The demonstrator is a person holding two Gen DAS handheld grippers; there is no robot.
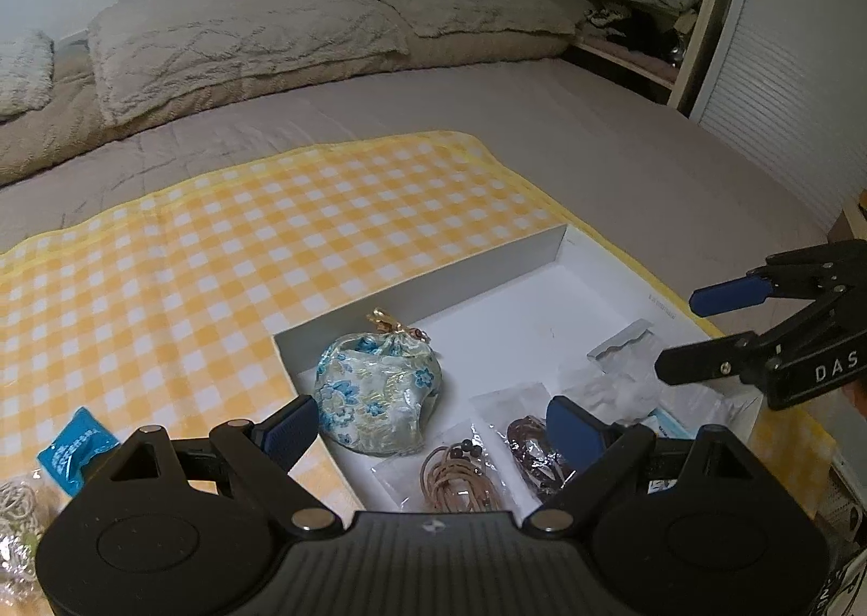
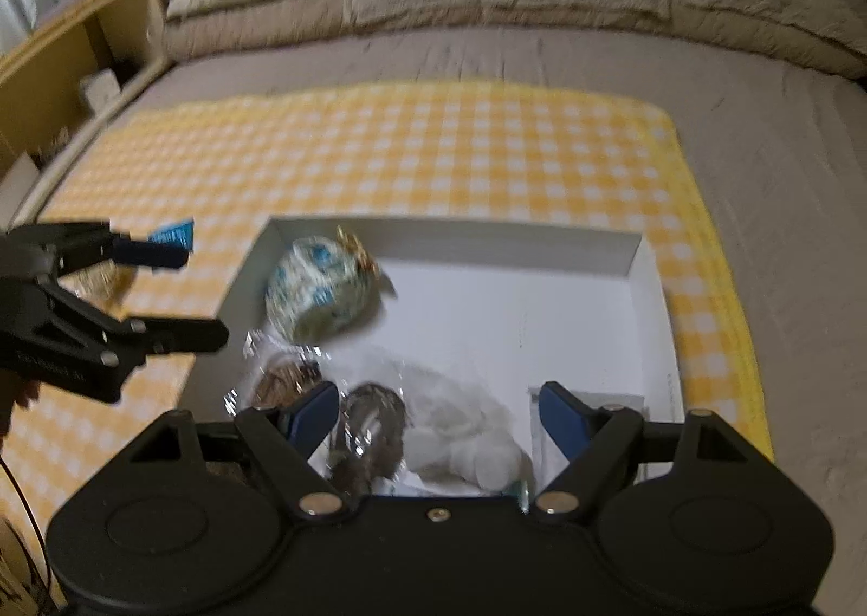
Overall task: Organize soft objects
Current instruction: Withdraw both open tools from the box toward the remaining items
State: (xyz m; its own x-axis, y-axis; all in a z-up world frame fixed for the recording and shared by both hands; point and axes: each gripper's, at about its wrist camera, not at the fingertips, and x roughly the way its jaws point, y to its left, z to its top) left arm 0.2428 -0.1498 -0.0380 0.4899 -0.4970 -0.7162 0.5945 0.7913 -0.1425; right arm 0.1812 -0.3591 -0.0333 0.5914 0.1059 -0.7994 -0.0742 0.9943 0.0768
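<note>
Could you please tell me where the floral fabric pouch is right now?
The floral pouch lies inside the white box, in its far-left corner as the right wrist view shows it, beside the bagged cords; neither gripper touches it.

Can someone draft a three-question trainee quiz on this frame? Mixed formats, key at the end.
1. True or false: the floral pouch lies inside the white box.
2. Which item is still outside the box, on the checked cloth? A) tan cord packet B) blue packet C) dark cord packet
3. Fill in: the left claw and the right claw are both ____ and hold nothing.

Key: 1 true; 2 B; 3 open.
</note>
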